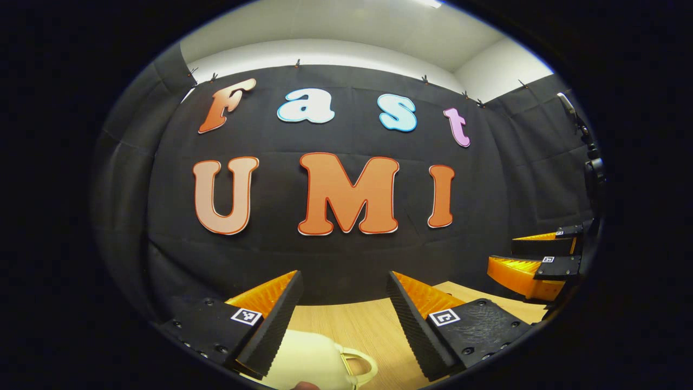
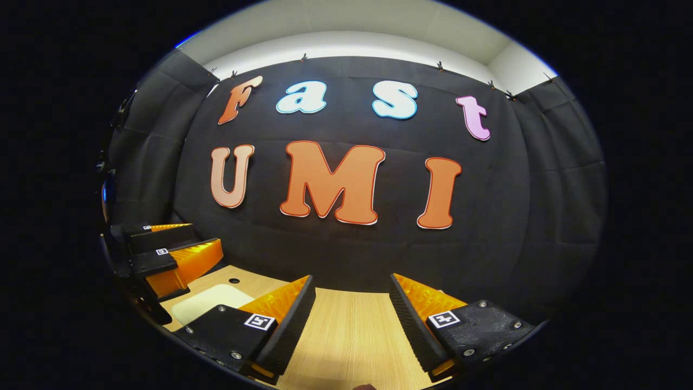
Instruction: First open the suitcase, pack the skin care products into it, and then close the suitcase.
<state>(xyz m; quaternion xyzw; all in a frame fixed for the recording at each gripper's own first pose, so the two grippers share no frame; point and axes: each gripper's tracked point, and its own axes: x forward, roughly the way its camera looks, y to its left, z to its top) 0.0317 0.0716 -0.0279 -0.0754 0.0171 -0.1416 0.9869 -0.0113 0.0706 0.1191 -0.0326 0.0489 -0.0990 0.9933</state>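
A cream-white rounded case (image 1: 311, 357) with a loop handle (image 1: 361, 364) lies on the wooden table, low between and just below the fingers of my left gripper (image 1: 344, 276), which is open and holds nothing. In the right gripper view the same cream case (image 2: 208, 303) shows as a pale patch at the lower left, under the left gripper (image 2: 178, 244). My right gripper (image 2: 352, 279) is open over bare table, its fingers empty. In the left gripper view the right gripper (image 1: 522, 257) hangs at the far right, jaws apart.
The light wooden table (image 2: 352, 330) runs to the black cloth wall behind. A small dark hole (image 2: 234, 281) sits in the tabletop near the case. A dark stand (image 1: 590, 162) rises at the right edge of the booth.
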